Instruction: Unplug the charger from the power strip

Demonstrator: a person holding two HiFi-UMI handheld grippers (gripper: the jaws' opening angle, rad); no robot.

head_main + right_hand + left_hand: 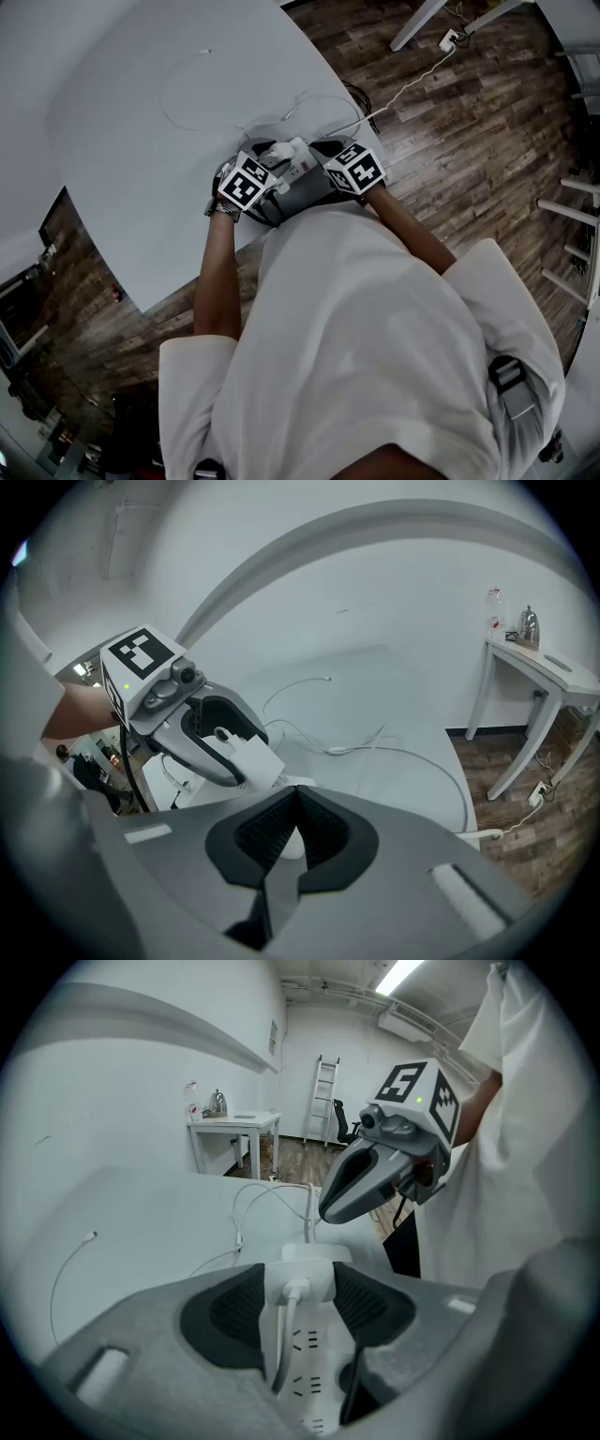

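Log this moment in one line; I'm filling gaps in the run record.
left gripper: shut on charger | right gripper: shut, empty | charger: on power strip

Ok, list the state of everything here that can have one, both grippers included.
left gripper: shut on the charger.
right gripper: shut, empty.
charger: clamped, sitting against the power strip; whether it is fully seated is unclear.
charger cable: plugged into the charger.
power strip: lying flat, visible sockets empty.
loose cable: free end unplugged, on the table.
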